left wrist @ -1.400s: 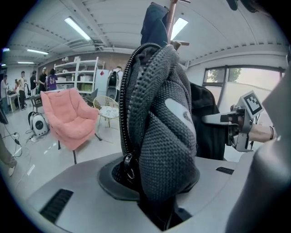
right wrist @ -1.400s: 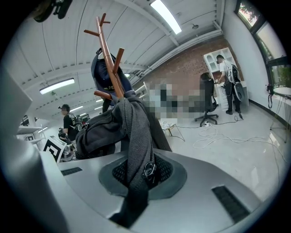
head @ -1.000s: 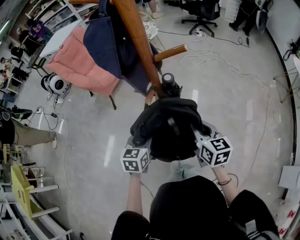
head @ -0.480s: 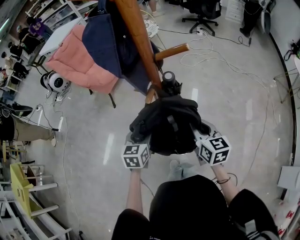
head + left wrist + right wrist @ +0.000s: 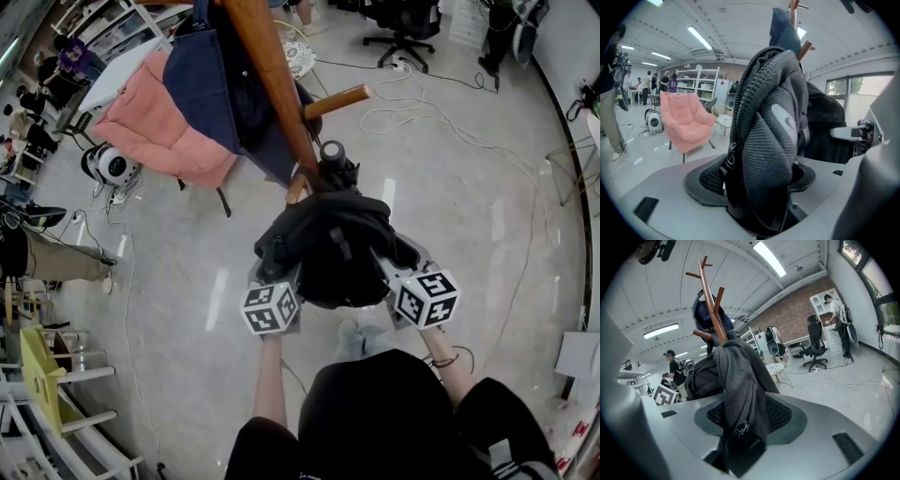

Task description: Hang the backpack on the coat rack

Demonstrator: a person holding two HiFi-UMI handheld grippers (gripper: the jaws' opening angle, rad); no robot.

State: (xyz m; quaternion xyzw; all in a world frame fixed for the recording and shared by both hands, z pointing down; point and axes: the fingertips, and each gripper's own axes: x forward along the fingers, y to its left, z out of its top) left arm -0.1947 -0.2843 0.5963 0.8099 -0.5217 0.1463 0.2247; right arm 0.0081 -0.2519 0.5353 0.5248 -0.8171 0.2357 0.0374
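The black backpack (image 5: 328, 248) hangs against the brown wooden coat rack (image 5: 272, 75), its top right under a short peg (image 5: 336, 99). My left gripper (image 5: 274, 279) is at the bag's left side and my right gripper (image 5: 388, 268) at its right side. In the left gripper view, knitted dark fabric and a zipper of the backpack (image 5: 773, 131) lie between the opening jaws of the left gripper (image 5: 787, 159). In the right gripper view, a zippered fold of the backpack (image 5: 736, 376) drapes over the lower pad of the right gripper (image 5: 736, 420), whose jaws are opening too. The pads do not clamp the fabric.
A navy coat (image 5: 211, 84) hangs on the rack's far side. A pink armchair (image 5: 164, 131) stands to the left and a white round table (image 5: 300, 58) behind the rack. Cables (image 5: 422, 103) run over the shiny floor. An office chair (image 5: 403, 28) stands at the back.
The left marker cube has rolled a little and both grippers have edged slightly toward the rack. The backpack stays at the peg.
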